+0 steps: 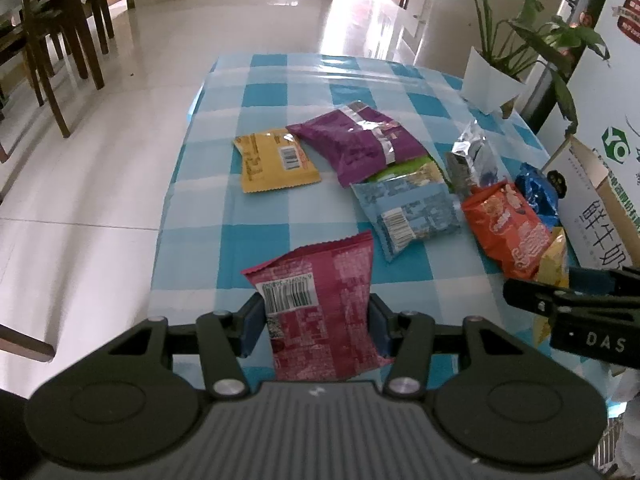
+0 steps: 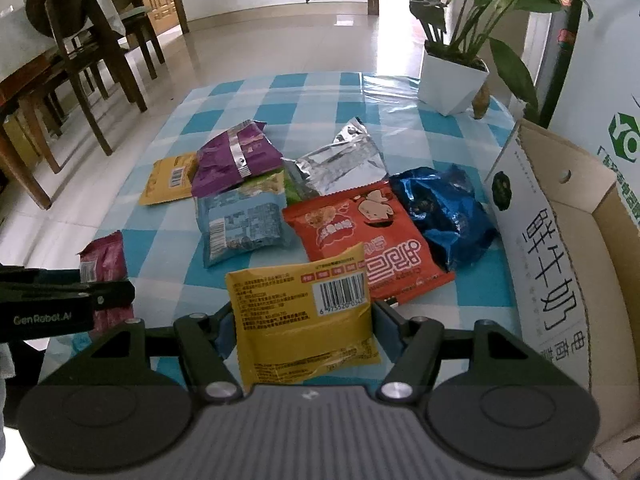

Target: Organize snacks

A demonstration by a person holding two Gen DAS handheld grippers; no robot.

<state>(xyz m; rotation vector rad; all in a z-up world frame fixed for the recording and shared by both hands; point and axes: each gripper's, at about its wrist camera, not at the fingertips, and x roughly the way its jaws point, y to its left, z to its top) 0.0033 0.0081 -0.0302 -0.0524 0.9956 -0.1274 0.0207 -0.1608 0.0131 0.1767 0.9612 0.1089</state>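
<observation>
— Snacks first: what does each hand-held gripper have?

— Left hand-held gripper [image 1: 316,322] is clamped on a pink packet [image 1: 320,312], barcode side up, the packet standing between its blue pads. Right hand-held gripper [image 2: 302,330] is closed on a yellow packet [image 2: 304,320], also barcode up, pinched at both side edges.

— And the loose ones?

— Ahead of the right hand-held gripper, touching the held packet's far edge, lies an orange packet [image 2: 368,236]. Right of that, a blue crinkled bag [image 2: 444,216]; beyond, a silver foil bag [image 2: 340,164]. Ahead and left, a pale blue packet [image 2: 244,228] overlaps a green one [image 2: 276,184], with a purple bag [image 2: 236,156] lying on the green one and a second yellow packet [image 2: 168,180] at the far left of the pile.

— Edges?

— The checked counter [image 1: 208,240] drops off to tiled floor [image 1: 80,200] just left of the left hand-held gripper. Its far edge is well beyond the pile.

— Open room?

— Bare cloth between the pink packet and the pile, and beyond the pile.

— What blocks the way?

— An open cardboard box [image 2: 560,240] stands right of the right hand-held gripper, its flap close beside the blue bag. A potted plant [image 2: 452,80] sits at the far right corner. Wooden chairs [image 2: 88,72] stand off the counter, far left.
</observation>
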